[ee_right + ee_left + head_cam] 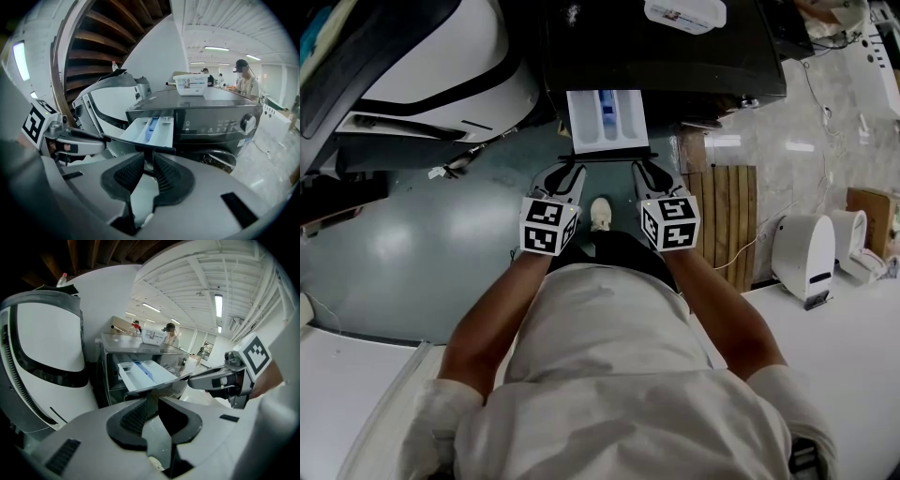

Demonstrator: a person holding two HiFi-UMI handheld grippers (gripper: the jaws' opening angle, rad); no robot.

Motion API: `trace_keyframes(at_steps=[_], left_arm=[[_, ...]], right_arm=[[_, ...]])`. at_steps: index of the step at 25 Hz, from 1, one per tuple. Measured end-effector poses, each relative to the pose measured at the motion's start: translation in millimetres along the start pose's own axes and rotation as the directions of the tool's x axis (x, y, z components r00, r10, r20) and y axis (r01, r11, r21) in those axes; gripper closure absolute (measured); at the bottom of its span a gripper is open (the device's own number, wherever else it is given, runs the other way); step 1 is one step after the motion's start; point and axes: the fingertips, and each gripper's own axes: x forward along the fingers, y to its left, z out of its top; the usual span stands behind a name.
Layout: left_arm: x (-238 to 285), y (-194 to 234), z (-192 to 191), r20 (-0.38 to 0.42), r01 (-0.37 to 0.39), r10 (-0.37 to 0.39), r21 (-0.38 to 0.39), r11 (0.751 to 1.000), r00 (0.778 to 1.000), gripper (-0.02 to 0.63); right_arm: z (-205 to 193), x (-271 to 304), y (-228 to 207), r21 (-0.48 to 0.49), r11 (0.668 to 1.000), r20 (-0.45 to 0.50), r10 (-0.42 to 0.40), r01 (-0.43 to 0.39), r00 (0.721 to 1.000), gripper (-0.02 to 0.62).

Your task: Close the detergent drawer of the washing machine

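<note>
The dark washing machine [675, 56] [211, 122] stands ahead of me. Its white detergent drawer [607, 117] [145, 373] [152, 131], with a blue insert, is pulled out. My left gripper [575, 172] [152, 401] is at the left end of the drawer's dark front panel, its jaws shut with nothing between them. At the panel's right end my right gripper [639, 171] [150, 161] is also shut and empty. Both sets of tips sit just short of the panel; whether they touch it I cannot tell. Each gripper view shows the other gripper beside it.
A large white rounded machine [441, 66] stands left of the washer. A white plastic box [684, 14] [190, 84] rests on top of the washer. A wooden slat mat [722, 220] and white appliances [806, 248] lie to the right. People [243, 77] stand far behind.
</note>
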Motion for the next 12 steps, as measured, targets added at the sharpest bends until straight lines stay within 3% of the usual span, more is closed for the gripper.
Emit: trace_keyframes(at_steps=[12], left_arm=[[6.7, 7.5, 8.8, 0.008, -0.021, 0.021, -0.010, 1.000, 1.000, 0.532]], right_arm=[[9.7, 7.7, -2.4, -0.013, 1.000, 0.007, 0.016, -0.016, 1.000, 0.527]])
